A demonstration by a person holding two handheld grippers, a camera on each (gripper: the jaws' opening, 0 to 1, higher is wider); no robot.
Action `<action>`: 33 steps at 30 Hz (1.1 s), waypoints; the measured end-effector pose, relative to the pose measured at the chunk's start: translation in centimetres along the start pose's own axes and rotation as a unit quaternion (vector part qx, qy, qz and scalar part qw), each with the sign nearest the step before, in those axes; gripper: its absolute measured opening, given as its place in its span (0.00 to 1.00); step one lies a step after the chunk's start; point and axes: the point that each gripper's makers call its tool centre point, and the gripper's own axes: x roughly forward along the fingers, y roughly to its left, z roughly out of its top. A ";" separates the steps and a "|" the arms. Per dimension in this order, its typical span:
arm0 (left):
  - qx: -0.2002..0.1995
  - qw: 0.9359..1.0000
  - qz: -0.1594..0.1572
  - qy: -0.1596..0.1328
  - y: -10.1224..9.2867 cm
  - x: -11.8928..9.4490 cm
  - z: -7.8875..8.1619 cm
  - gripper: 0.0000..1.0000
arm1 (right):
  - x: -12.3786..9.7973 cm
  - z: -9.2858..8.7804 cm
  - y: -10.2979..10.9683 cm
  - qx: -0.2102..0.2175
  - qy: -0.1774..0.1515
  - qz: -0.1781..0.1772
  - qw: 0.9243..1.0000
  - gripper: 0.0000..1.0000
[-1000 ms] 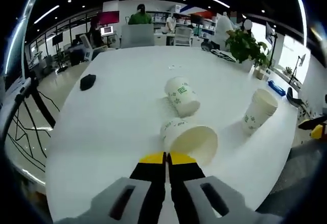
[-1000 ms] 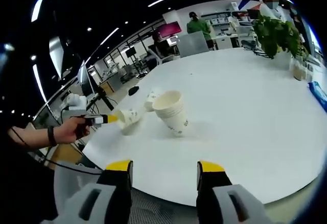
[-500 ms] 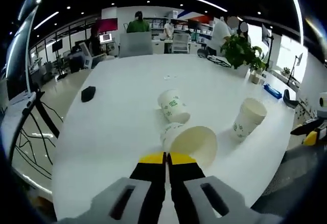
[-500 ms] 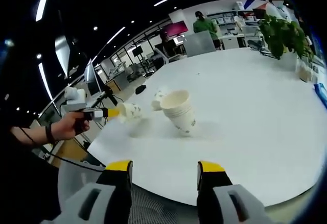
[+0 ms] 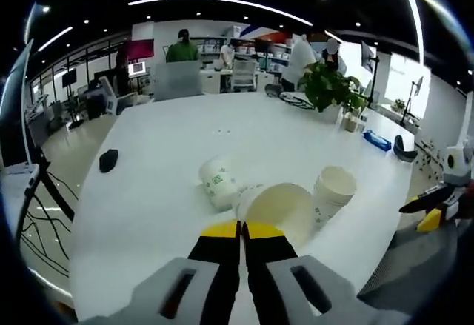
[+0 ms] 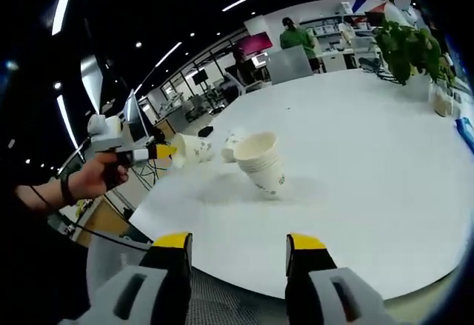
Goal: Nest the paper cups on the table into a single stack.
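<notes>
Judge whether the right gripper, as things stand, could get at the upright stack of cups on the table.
Probably yes: the right gripper is open, and the upright stack of cups stands ahead of it with bare table between. The left gripper holds its cup off to the side.

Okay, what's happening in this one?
A person is gathering paper cups on a white table, one claw in each hand. The left claw is shut on the rim of one cup and holds it in the air, its mouth toward the camera. The right claw is open and holds nothing, near the table edge. An upright stack of cups stands on the table, and another cup lies on its side just beyond it.
</notes>
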 end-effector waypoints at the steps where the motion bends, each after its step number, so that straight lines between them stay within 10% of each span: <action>1: 0.001 1.000 -0.007 -0.004 -0.5 -0.1 0.7 0.00 | 0.0 0.0 0.0 0.000 0.000 0.000 1.000 0.49; 33: 0.040 0.991 -0.125 -0.028 -11.0 1.6 5.7 0.00 | -0.2 -0.1 0.2 0.004 -0.002 -0.003 1.000 0.50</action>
